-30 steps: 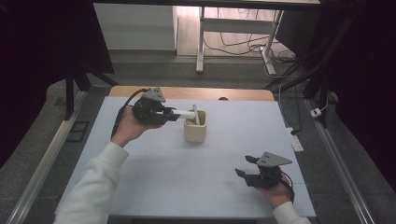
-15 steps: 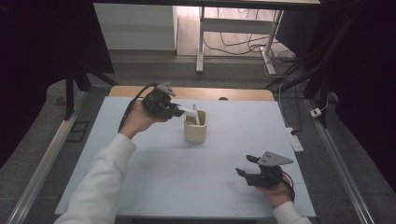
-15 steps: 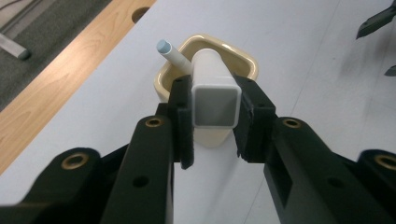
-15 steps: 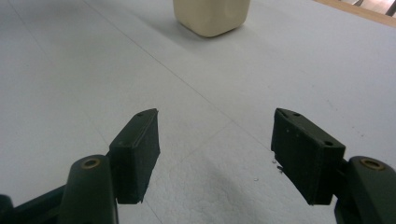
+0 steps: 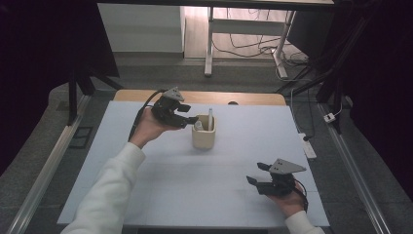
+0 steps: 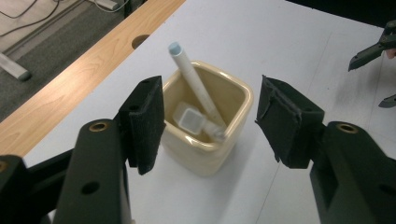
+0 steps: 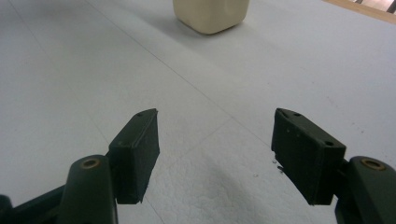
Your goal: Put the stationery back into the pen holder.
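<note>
Pale blue-grey sheeting covers most of the counter (image 5: pixel 204 185), with a strip of bare wood along its far edge and a small round hole in that strip; beyond it lie grey carpet, loose cables and the legs of a white frame. Near the middle of the far half stands a cream square cup (image 5: pixel 203 137), upright, with rounded corners. Inside it a white pen-like stick (image 6: pixel 196 88) with a light blue tip leans diagonally, its tip rising above the rim at the far corner, and a small clear-and-white square-capped item (image 6: pixel 189 117) lies low in the cup beside it. The left gripper (image 5: pixel 191 120) is held in a hand with a white sleeve, raised just beside the cup on its left and aimed at it; in the left gripper view its black padded fingers (image 6: pixel 145 123) stand wide apart, one on each side of the cup's rim, with nothing between them and touching nothing. The right gripper (image 5: pixel 257 173) sits low over the near right part of the counter, well apart from the cup, held by a hand at the bottom edge. Its fingers (image 7: pixel 137 154) are also spread wide and empty, hovering just above the sheet, with the base of the cup visible far ahead of them.
</note>
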